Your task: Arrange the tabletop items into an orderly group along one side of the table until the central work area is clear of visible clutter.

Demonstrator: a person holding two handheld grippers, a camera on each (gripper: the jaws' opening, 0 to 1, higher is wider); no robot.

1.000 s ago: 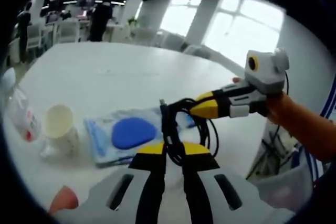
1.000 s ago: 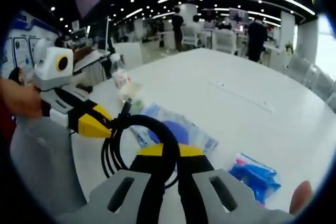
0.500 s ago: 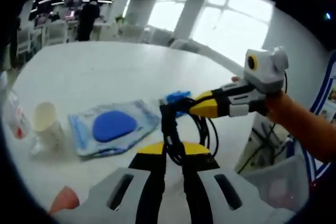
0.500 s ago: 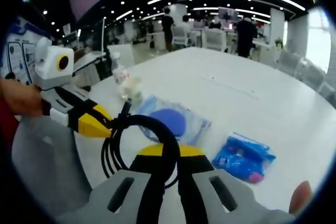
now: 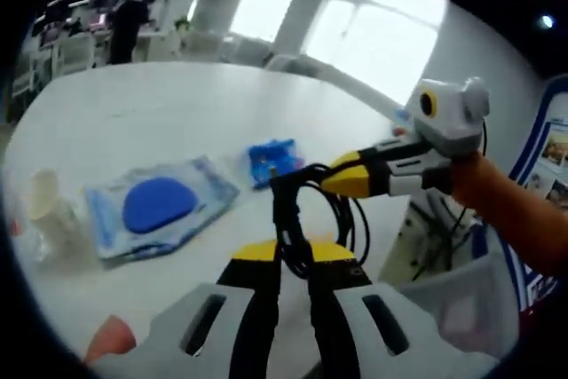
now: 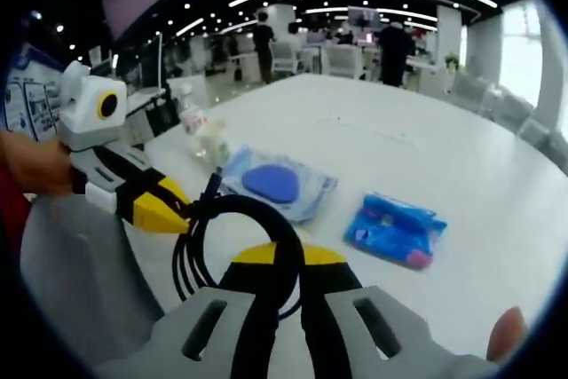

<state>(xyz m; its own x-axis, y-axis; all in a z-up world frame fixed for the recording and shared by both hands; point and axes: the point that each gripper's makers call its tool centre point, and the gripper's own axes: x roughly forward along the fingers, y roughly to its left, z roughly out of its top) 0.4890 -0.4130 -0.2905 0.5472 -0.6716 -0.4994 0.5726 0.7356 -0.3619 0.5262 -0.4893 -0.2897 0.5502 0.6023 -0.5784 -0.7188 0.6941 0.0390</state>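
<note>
Black coiled cable (image 5: 297, 219), clamped by left gripper (image 5: 293, 259); right gripper (image 6: 284, 259) clamping it too, level above table (image 6: 426, 157)

Plenty of bare worktop (image 6: 461, 166) past the blue packet (image 6: 394, 229), so I can pass on that side. Closer in it's crowded: clear pouch with the blue pad (image 6: 277, 184), then a cup (image 5: 43, 206) and bottle (image 6: 189, 117) at the edge.

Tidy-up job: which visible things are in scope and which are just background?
In scope:
black cable coil, held by both grippers
clear pouch with blue pad
blue packet
paper cup
plastic bottle
white table

Background:
chairs at far tables
people standing in the back
</note>
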